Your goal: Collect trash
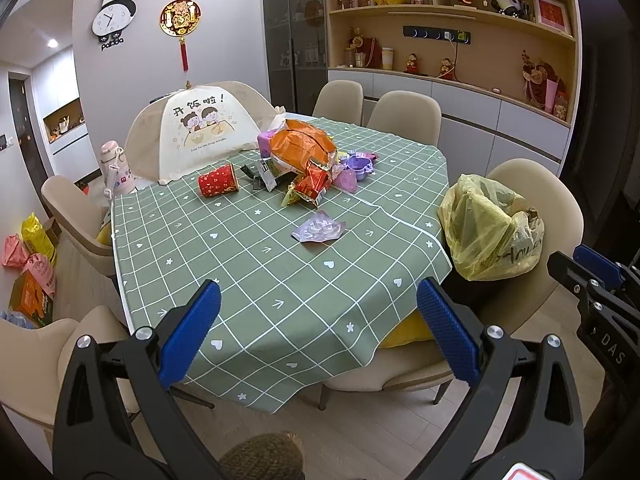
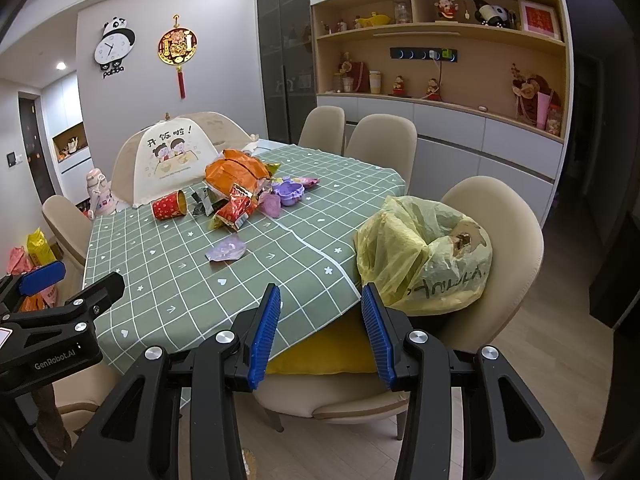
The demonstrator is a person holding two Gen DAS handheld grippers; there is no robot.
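Trash lies on the green checked tablecloth [image 1: 260, 280]: an orange bag [image 1: 302, 142], red snack wrappers [image 1: 312, 186], a tipped red paper cup [image 1: 218, 180], a dark wrapper [image 1: 266, 174] and a flat purple wrapper [image 1: 319, 228] nearest me. A yellow plastic bag [image 1: 490, 228] sits open on the chair to the right; it also shows in the right wrist view [image 2: 424, 256]. My left gripper [image 1: 318, 332] is open and empty, short of the table's near edge. My right gripper [image 2: 322, 334] is open and empty, by the table corner beside the bag.
A mesh food cover [image 1: 200, 130], a pink bottle [image 1: 116, 168] and purple toy dishes [image 1: 358, 164] stand on the table. Beige chairs [image 1: 404, 114] ring it. Bags and boxes [image 1: 32, 264] lie on the floor at left. Shelves [image 1: 460, 40] line the back wall.
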